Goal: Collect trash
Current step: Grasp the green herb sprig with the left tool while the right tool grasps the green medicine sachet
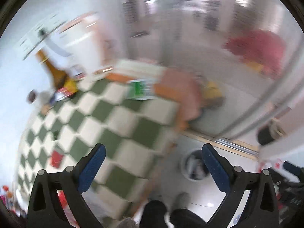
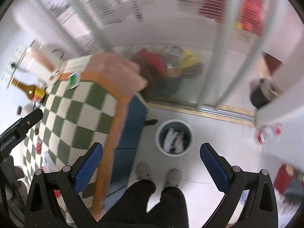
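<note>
Both grippers gaping wide and holding nothing, right gripper (image 2: 151, 154) hovering above trash bin (image 2: 173, 138), left gripper (image 1: 153, 156) hanging beside checkered table (image 1: 106, 121), bin (image 1: 193, 166) lying between its fingers (image 1: 93, 168)

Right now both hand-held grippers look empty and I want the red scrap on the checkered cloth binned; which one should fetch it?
Probably the left hand-held gripper: open, over the checkered cloth, red scrap beside its finger. The right hand-held gripper, also open, faces the floor and the bin.
</note>
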{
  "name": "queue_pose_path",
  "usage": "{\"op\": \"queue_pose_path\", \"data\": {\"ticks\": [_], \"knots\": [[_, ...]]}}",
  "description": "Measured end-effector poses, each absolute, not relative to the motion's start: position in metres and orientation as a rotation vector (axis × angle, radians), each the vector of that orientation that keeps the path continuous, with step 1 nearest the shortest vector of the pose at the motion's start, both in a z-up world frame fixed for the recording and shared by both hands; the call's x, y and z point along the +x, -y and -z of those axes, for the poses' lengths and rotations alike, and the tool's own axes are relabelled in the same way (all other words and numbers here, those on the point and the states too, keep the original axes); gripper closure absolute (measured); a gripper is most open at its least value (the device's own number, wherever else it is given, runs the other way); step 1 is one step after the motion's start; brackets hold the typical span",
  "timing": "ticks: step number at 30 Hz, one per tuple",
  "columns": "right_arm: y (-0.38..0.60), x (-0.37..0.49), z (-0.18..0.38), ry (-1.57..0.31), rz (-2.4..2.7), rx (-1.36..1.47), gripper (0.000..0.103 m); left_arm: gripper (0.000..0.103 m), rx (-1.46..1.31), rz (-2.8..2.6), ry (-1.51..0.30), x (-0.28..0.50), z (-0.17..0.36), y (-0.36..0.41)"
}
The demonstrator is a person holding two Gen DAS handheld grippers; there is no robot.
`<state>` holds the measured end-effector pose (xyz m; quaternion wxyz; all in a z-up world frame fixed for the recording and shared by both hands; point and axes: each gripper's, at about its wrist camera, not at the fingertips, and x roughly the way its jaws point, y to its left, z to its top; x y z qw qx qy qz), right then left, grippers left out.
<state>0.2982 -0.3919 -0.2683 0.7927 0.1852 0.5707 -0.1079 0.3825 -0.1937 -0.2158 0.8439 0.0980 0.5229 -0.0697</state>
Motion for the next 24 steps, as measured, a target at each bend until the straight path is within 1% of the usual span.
{"op": "queue_pose_path", "data": {"ticks": [7,10,13,15,17,18,19,20,21,22,23,24], "knots": [[0.298,0.452,0.315,-1.279,0.110,0.350,0.000,0.000,0.149,-0.228,-1.225,0.444,0.272,0.006],[0.262,0.518,0.346,-1.305,0.108,0.311,0.000,0.000,0.101,-0.294,-1.265,0.464,0.297,-0.046],[0.240,0.566,0.376,-1.341,0.123,0.284,0.000,0.001,-0.017,-0.292,-1.310,0.480,0.320,-0.088],[0.225,0.596,0.398,-1.367,0.151,0.265,0.000,0.010,-0.109,-0.269,-1.325,0.488,0.333,-0.108],[0.216,0.615,0.412,-1.380,0.167,0.261,0.000,0.022,-0.149,-0.265,-1.321,0.498,0.343,-0.113],[0.212,0.622,0.419,-1.388,0.179,0.253,0.000,0.024,-0.152,-0.252,-1.326,0.502,0.349,-0.116],[0.205,0.628,0.422,-1.375,0.211,0.216,0.000,0.029,-0.152,-0.244,-1.333,0.505,0.354,-0.117],[0.201,0.630,0.422,-1.363,0.207,0.205,0.001,0.039,-0.153,-0.233,-1.347,0.508,0.361,-0.119],[0.194,0.634,0.424,-1.355,0.211,0.181,0.002,0.046,-0.151,-0.225,-1.362,0.509,0.366,-0.119],[0.188,0.636,0.426,-1.347,0.217,0.156,0.004,0.063,-0.149,-0.218,-1.380,0.511,0.373,-0.121],[0.183,0.636,0.428,-1.342,0.226,0.129,0.006,0.075,-0.146,-0.219,-1.389,0.511,0.378,-0.122],[0.177,0.636,0.429,-1.326,0.227,0.097,0.007,0.076,-0.153,-0.212,-1.391,0.510,0.379,-0.124]]}}
